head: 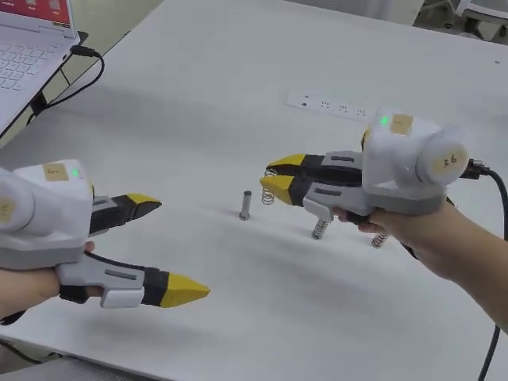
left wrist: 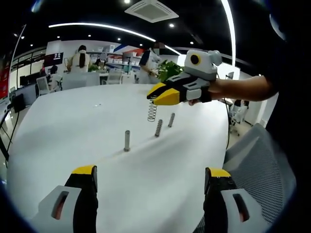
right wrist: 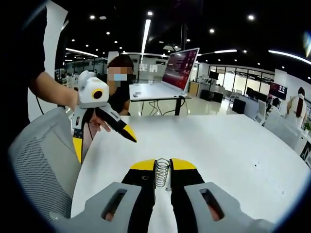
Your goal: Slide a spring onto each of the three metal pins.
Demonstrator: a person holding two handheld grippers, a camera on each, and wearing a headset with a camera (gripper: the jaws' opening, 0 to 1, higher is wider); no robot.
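Note:
A bare metal pin [head: 245, 205] stands upright on the white table [head: 198, 95]. To its right stand two more pins, each with a spring around it [head: 320, 228] [head: 379, 238]. My right gripper [head: 274, 177] hovers just right of and above the bare pin, shut on a loose spring [head: 268, 192], which sits between the yellow tips [right wrist: 162, 172]. My left gripper [head: 171, 248] is open and holds nothing, off to the left. In its view the bare pin [left wrist: 127, 141] stands ahead of its jaws, with the held spring [left wrist: 152, 111] hanging above and beyond it.
A laptop [head: 24, 48] with a black cable [head: 83, 75] sits at the far left edge. A white power strip [head: 333, 105] lies behind the pins. A grey mesh chair [right wrist: 43, 160] stands beside the table.

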